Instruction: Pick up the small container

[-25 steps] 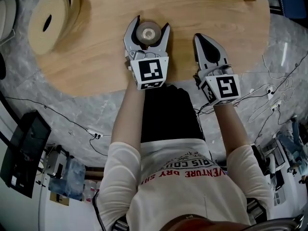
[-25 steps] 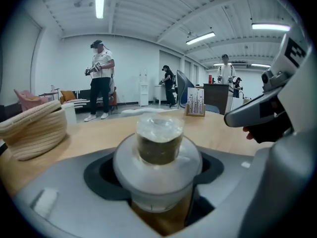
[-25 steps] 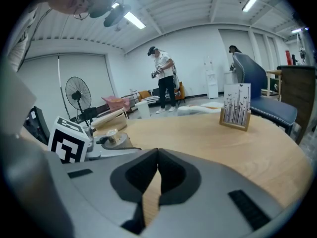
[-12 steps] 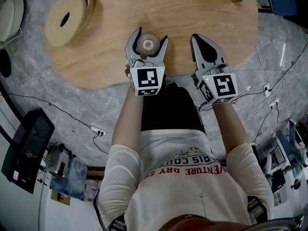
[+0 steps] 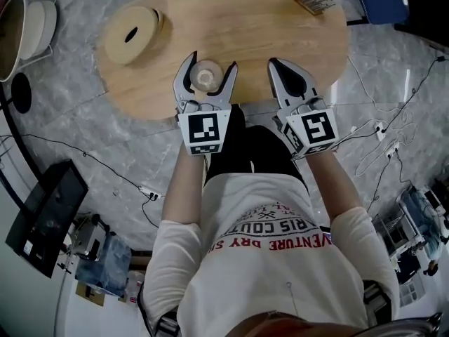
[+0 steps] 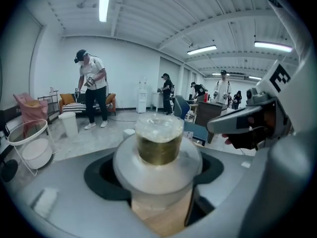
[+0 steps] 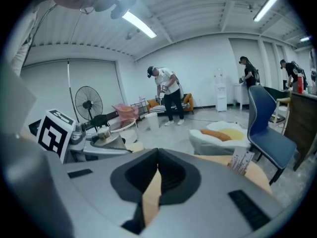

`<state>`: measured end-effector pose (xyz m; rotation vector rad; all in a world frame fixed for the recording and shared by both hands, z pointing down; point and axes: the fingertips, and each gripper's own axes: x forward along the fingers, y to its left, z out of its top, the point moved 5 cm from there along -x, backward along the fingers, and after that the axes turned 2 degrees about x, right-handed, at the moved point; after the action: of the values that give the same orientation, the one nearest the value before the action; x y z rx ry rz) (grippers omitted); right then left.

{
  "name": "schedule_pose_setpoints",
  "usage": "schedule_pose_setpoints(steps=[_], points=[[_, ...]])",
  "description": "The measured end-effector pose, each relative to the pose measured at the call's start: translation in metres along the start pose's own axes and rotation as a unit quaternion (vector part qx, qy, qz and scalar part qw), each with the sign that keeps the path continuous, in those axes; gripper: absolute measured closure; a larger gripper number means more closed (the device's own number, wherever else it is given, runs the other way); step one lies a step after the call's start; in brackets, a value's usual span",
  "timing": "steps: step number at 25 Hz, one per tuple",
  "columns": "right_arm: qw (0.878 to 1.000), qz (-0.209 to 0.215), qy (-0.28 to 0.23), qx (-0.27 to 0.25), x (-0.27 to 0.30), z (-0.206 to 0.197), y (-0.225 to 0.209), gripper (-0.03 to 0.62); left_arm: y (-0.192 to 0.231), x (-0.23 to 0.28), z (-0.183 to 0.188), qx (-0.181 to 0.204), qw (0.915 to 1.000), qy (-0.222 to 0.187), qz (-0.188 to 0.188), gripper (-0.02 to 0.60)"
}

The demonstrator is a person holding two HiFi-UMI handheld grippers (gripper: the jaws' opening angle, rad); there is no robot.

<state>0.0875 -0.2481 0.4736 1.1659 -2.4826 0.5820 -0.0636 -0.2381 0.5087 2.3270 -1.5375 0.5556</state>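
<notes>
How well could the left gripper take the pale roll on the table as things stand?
Probably not. The left gripper is shut on the small container, so its fingers are full. Nothing lies between it and the pale roll on the table, but the container would have to go down first.

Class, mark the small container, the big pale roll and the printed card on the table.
small container (image 6: 159, 148), left gripper view, its gold band.
big pale roll (image 5: 116, 46), head view, flat face beside the hole.
printed card (image 5: 317, 2), head view, its middle.
</notes>
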Motion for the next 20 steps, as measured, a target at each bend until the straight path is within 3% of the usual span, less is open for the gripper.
schedule_pose_setpoints(steps=[6, 11, 20], points=[[0.999, 0.009, -0.029, -0.026, -0.027, 0.059, 0.018, 0.588, 0.001, -0.043, 0.079, 0.005, 0.999, -0.045, -0.008, 0.239], [0.997, -0.005, -0.063, -0.046, -0.059, 0.116, 0.024, 0.588, -0.01, -0.077, 0.141, 0.04, 0.9968, -0.068, -0.016, 0.239], [0.983, 0.05, -0.151, -0.093, -0.101, 0.192, 0.043, 0.588, -0.026, -0.123, 0.217, 0.103, 0.9879, -0.116, 0.007, 0.239]])
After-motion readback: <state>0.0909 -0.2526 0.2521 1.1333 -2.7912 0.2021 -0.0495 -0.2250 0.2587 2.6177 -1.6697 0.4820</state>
